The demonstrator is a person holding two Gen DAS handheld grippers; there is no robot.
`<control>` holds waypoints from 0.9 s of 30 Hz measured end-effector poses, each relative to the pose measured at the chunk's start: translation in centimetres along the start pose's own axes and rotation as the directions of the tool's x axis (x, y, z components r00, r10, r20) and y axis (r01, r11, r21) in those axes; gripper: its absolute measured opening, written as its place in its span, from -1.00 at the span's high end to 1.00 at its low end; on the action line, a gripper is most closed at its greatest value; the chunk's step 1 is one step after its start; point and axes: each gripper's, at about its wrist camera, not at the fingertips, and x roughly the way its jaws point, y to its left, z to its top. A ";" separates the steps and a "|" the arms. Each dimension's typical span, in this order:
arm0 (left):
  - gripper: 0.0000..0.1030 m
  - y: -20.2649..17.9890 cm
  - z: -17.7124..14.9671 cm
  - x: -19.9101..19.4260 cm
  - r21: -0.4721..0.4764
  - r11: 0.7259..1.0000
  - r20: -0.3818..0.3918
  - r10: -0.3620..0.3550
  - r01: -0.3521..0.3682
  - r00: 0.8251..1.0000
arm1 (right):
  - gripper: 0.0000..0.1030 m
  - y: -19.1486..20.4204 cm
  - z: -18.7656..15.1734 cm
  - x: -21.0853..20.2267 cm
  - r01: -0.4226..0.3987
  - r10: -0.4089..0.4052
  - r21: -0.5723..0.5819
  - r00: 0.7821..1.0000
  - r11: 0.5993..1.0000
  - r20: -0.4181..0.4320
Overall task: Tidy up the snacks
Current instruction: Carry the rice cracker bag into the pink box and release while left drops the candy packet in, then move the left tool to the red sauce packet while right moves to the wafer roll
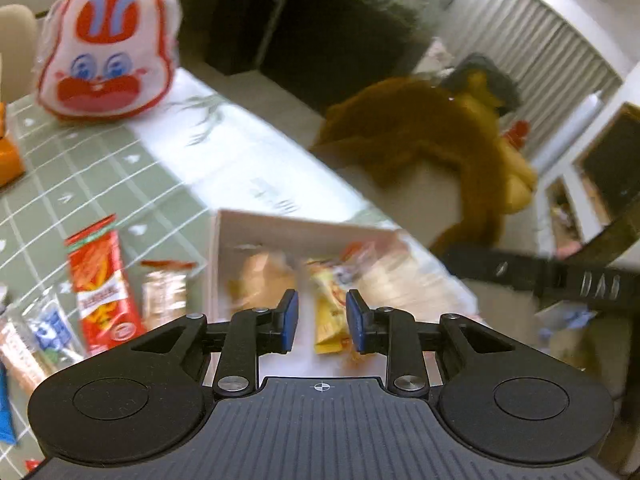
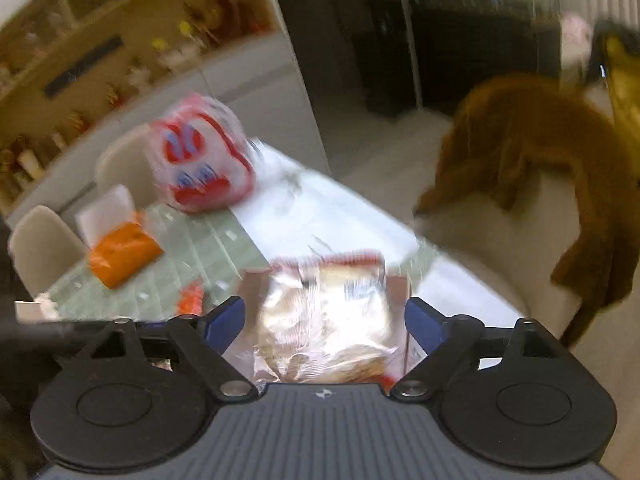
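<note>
My left gripper (image 1: 322, 320) hovers over an open white box (image 1: 296, 220) on the green checked tablecloth, its blue pads a little apart and nothing pressed between them. Below the gap a yellow snack packet (image 1: 326, 292) lies in the box beside a bread-like packet (image 1: 260, 280). The right gripper (image 2: 324, 322) stands wide open above a clear, shiny packet (image 2: 324, 280) lying in the box (image 2: 250, 284); neither pad touches it. Both views are blurred.
Loose snacks lie left of the box: a red packet (image 1: 100, 288), a small brown one (image 1: 164, 296) and others at the edge. A rabbit-face bag (image 1: 108, 52) and an orange pack (image 2: 124, 256) sit farther back. A brown coat (image 2: 540, 152) hangs over a chair on the right.
</note>
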 end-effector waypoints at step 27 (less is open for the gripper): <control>0.28 10.5 -13.9 -11.7 -0.247 0.903 0.130 0.389 -0.350 0.912 | -0.70 8.9 -10.4 -0.3 0.106 -0.109 -0.129 0.994 0.986 -0.015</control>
